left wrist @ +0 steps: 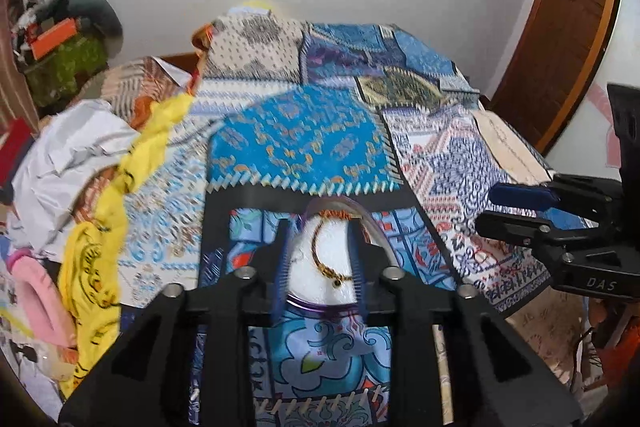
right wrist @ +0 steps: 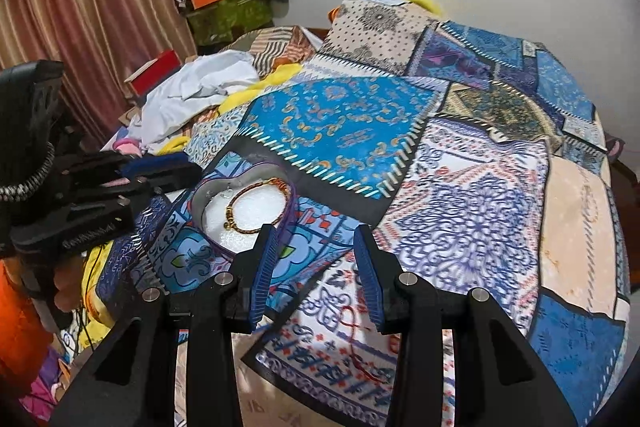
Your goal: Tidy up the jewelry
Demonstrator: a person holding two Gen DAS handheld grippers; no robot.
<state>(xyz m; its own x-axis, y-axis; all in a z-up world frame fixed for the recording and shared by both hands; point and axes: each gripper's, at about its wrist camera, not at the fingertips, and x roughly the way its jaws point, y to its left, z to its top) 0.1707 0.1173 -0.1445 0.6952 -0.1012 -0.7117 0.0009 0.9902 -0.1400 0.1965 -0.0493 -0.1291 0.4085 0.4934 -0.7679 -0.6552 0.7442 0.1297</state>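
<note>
Jewelry sits in the heart-shaped box (right wrist: 240, 215) on the patchwork bedspread (right wrist: 460, 211): a gold beaded bracelet (right wrist: 256, 205) curled on the white foam lining, with what looks like a small silvery piece near the back wall, too small for me to name. A loose red thread (right wrist: 352, 331) lies on the cloth between my right fingers; whether it belongs to the jewelry I cannot say.

Biggest risk, as I judge it, is the box itself. It looks light and its clear wall looks thin, and my left gripper (left wrist: 318, 267) straddles it with a blue pad close on either side. If I close too hard or off-centre, the wall could buckle or the box could skid on the soft bedding and tip the bracelet out. The bed gives underfoot, so any downward push would also tilt it. Motion blur in the left view makes it hard to judge whether the pads touch the rim already.

My left gripper points forward and down over the box, jaws spread about box-wide, holding nothing that I can confirm. My right gripper (right wrist: 320, 267) hovers just right of the box, aimed across the bedspread, jaws wide apart and empty, its left finger (right wrist: 262, 267) near the box's front edge.
</note>
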